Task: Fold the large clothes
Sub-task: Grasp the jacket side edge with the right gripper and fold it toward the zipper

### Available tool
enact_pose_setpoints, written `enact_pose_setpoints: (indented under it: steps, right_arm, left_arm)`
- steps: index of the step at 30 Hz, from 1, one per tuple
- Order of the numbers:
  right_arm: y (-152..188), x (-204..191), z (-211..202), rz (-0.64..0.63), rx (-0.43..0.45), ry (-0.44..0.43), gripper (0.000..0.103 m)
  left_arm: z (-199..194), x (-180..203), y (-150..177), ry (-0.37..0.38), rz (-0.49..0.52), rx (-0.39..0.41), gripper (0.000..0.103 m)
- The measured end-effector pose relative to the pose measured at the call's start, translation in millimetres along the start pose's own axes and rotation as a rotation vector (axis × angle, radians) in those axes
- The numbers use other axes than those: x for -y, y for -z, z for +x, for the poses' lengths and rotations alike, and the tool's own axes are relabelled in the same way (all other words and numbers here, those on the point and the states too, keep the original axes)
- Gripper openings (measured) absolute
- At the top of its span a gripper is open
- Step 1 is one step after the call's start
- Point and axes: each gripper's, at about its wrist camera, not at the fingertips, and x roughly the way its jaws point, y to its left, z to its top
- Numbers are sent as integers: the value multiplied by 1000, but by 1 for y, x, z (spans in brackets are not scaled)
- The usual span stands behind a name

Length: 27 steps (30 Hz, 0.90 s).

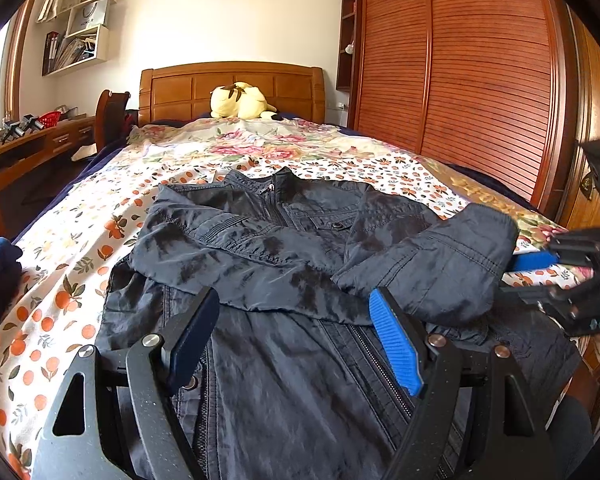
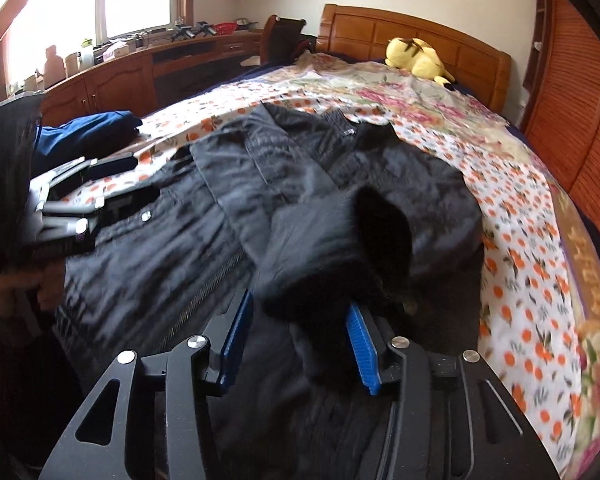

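Observation:
A dark grey zip jacket lies front up on the flowered bedspread, collar toward the headboard, both sleeves folded across its chest. My left gripper hovers open over the jacket's lower front, holding nothing. My right gripper has its blue pads on either side of the cuff of the right sleeve; the jaws stand apart and the view is blurred, so the grip is unclear. The right gripper also shows in the left wrist view at the sleeve's end. The left gripper shows in the right wrist view.
A yellow plush toy lies by the wooden headboard. A folded blue garment sits on the bed's left edge. A wooden wardrobe lines the right side, a desk with a chair the left.

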Motion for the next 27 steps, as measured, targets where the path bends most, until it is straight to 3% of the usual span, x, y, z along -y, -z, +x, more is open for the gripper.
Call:
enact_pose_setpoints:
  steps: [7,14,21,26,27]
  right_arm:
    - [23,15,-17,64,-1,44,50]
    - [22,31,-16,145,35,73,50]
    - [7,36,6,208,62,44,50]
    - [-1,38,36,245,7,4,50]
    - [-2,36,42,244,-4,-23,36]
  left_arm:
    - [1,3,1,0,6,-3,78]
    - [5,9,2,-3,21,-11,78]
    - [4,10,2,-6,23,-9,78]
    - [-1,6,0,-11,20,2,78]
    - [-2,5,0,-13,19,4,78]
